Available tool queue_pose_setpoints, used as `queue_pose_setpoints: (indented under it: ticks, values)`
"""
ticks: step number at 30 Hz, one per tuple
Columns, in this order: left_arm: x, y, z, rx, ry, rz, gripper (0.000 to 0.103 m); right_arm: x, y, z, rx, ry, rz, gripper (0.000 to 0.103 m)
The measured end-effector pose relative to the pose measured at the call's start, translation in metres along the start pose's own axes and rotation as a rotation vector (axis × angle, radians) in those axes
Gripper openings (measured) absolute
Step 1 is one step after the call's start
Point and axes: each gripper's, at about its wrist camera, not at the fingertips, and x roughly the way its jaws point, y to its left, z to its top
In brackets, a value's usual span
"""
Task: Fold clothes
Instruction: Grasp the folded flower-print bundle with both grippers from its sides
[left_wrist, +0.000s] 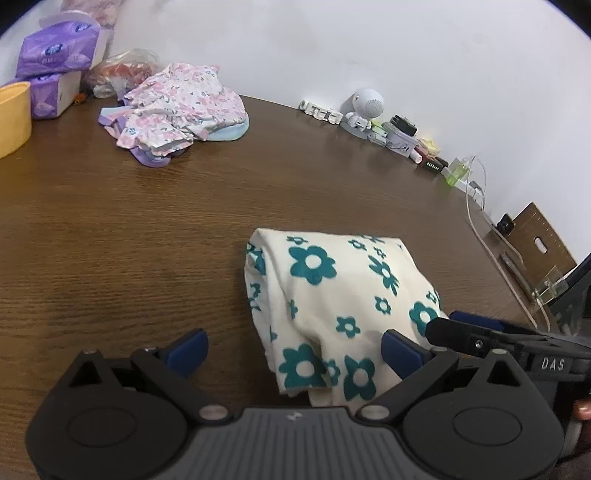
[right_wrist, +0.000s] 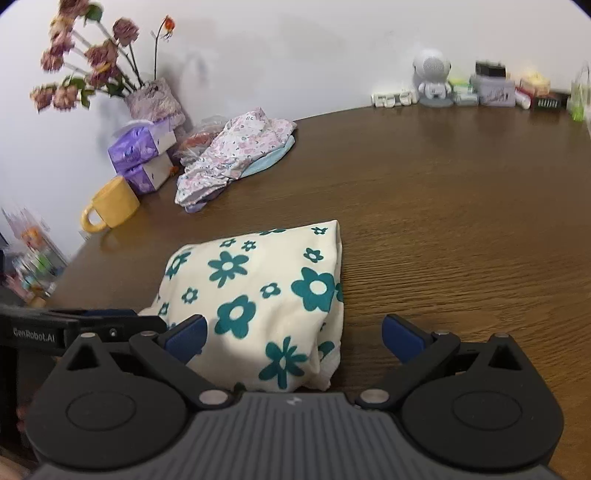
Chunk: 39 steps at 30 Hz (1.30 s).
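While both grippers hover low over the brown wooden table (left_wrist: 110, 229), a folded cream garment with teal flowers (left_wrist: 332, 295) lies on the tabletop just ahead of them. The left gripper (left_wrist: 293, 350) has its blue-padded fingers (left_wrist: 188, 349) spread wide apart, holding nothing; the near end of the garment lies between them, closer to the right finger, while bare table shows around the left one. From the right wrist view the right gripper (right_wrist: 293, 338) is likewise spread wide with nothing clamped; the garment's near end sits between its fingers, pressed up toward the left finger (right_wrist: 186, 338), and bare wood lies before the right finger. Each gripper shows in the other's view, the right one coming in beside the left gripper's right finger, at the garment's edge. Far beyond the left gripper's left finger sits a loose pile of pink floral clothes (left_wrist: 177, 107) over blue and purple pieces, with purple tissue packs (left_wrist: 55, 48) and a yellow mug (right_wrist: 110, 205) further out to that side. A vase of dried flowers (right_wrist: 92, 62) stands against the white wall behind the packs. Well ahead of the right fingers, along the wall, stand a small white robot figure (right_wrist: 432, 77) and a row of small boxes and bottles, too blurred to identify.
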Motion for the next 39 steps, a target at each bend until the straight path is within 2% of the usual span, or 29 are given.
queue_pose_setpoints:
  ticks: [6,14,16,18,24,30,39]
  values:
    - [0.017,0.014,0.010,-0.073,0.029,-0.075,0.096,0.014,-0.029,0.005,0.122,0.012,0.102,0.103]
    - [0.032,0.029,0.019,-0.126,0.023,-0.171,0.092,0.032,-0.048,0.008,0.192,0.037,0.196,0.101]
    - [0.036,0.032,0.021,-0.129,0.035,-0.192,0.085,0.034,-0.050,0.009,0.198,0.040,0.215,0.101]
    - [0.041,0.034,0.025,-0.138,0.052,-0.224,0.076,0.037,-0.053,0.011,0.212,0.045,0.242,0.096]
    - [0.052,0.041,0.030,-0.173,0.057,-0.283,0.074,0.049,-0.056,0.011,0.256,0.065,0.318,0.073]
    - [0.057,0.044,0.031,-0.179,0.059,-0.316,0.072,0.054,-0.064,0.007,0.331,0.058,0.360,0.067]
    - [0.067,0.046,0.031,-0.181,0.063,-0.347,0.052,0.059,-0.067,0.004,0.344,0.049,0.366,0.050]
